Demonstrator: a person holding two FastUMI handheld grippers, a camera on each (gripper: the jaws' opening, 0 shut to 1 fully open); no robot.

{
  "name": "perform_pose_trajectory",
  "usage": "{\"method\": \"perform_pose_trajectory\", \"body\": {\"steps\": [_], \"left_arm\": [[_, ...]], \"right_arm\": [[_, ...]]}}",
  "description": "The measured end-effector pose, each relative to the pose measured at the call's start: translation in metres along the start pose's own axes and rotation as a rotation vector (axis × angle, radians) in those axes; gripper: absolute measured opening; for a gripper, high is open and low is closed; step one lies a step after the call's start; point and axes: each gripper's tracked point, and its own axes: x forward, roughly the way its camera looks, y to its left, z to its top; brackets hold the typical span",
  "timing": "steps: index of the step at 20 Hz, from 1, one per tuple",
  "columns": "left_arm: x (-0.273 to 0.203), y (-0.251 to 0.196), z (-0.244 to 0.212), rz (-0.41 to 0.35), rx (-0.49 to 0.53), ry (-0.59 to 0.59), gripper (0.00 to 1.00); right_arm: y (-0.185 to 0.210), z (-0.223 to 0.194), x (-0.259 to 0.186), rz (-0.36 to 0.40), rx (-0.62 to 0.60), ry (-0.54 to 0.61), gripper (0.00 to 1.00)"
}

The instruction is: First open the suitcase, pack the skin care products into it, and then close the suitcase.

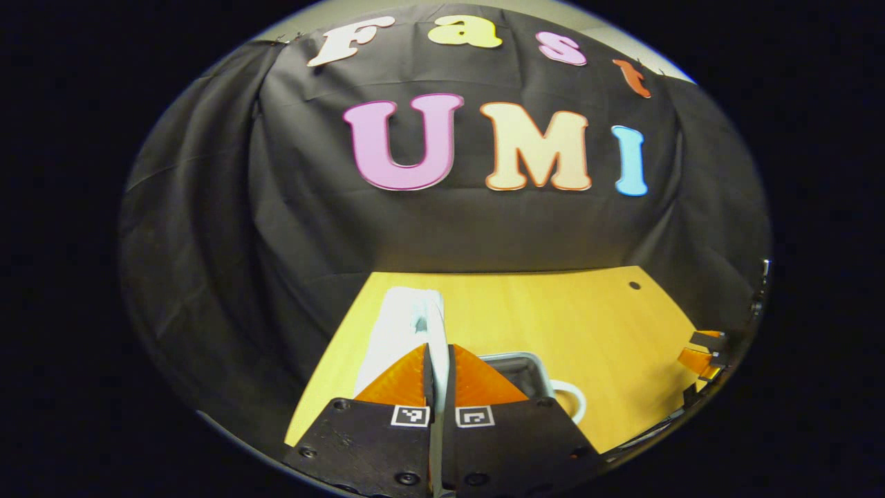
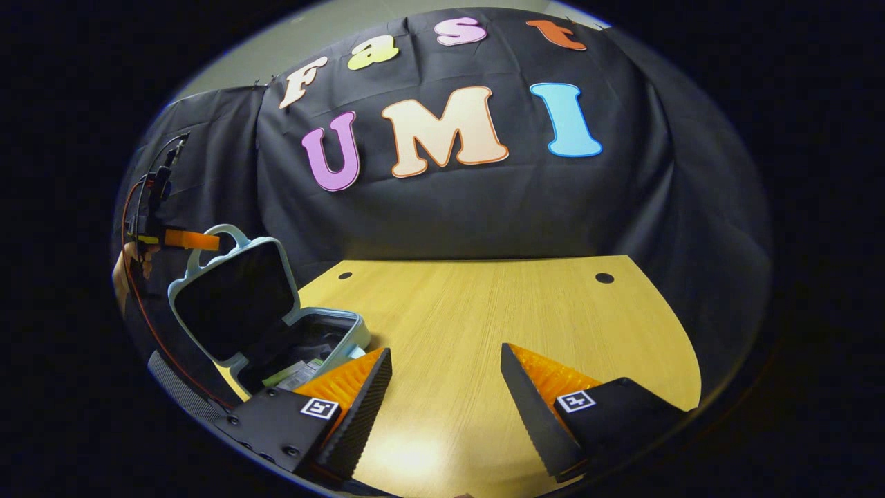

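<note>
The pale blue suitcase [image 2: 276,325] stands open at the table's left in the right gripper view, its lid [image 2: 231,297] raised nearly upright. Skin care packets [image 2: 297,373] lie in the dark base. My left gripper [image 2: 190,239], held by a hand [image 2: 128,266], is at the lid's top edge beside the handle [image 2: 225,235]. In the left gripper view my left gripper [image 1: 437,349] is shut on the thin lid edge [image 1: 404,325], with the base rim [image 1: 522,360] below it. My right gripper [image 2: 446,377] stands open over bare table, just right of the suitcase.
The wooden table [image 2: 484,311] has two small cable holes [image 2: 604,278] near its far edge, where the black cloth wall hangs. My right gripper [image 1: 705,353] shows small at the far right edge of the left gripper view.
</note>
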Motion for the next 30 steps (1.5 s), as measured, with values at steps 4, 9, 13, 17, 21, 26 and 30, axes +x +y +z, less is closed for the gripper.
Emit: {"method": "perform_pose_trajectory", "body": {"steps": [4,9,13,17,21,26,30], "left_arm": [[0.015,-0.060,-0.016,-0.085,-0.012,0.032,0.00],[0.035,-0.117,-0.047,-0.150,-0.018,0.081,0.00],[0.048,-0.161,-0.075,-0.164,-0.045,0.109,0.06],[0.042,-0.213,-0.049,-0.180,-0.063,-0.022,0.27],[0.023,-0.234,0.010,-0.068,-0.053,-0.248,0.95],[-0.019,-0.249,0.065,-0.004,-0.004,-0.453,0.95],[-0.041,-0.253,0.092,-0.051,0.020,-0.527,0.95]], "right_arm": [[-0.019,0.010,-0.005,-0.008,0.005,-0.015,0.98],[-0.041,0.021,-0.018,-0.026,-0.027,-0.043,0.98],[-0.063,0.035,-0.034,-0.037,-0.047,-0.087,0.98],[-0.075,0.055,-0.048,-0.017,-0.051,-0.142,0.98],[-0.075,0.111,-0.068,0.002,-0.073,-0.293,0.98],[-0.063,0.197,-0.108,-0.037,-0.042,-0.546,0.97],[-0.038,0.220,-0.129,-0.060,-0.065,-0.622,0.97]]}}
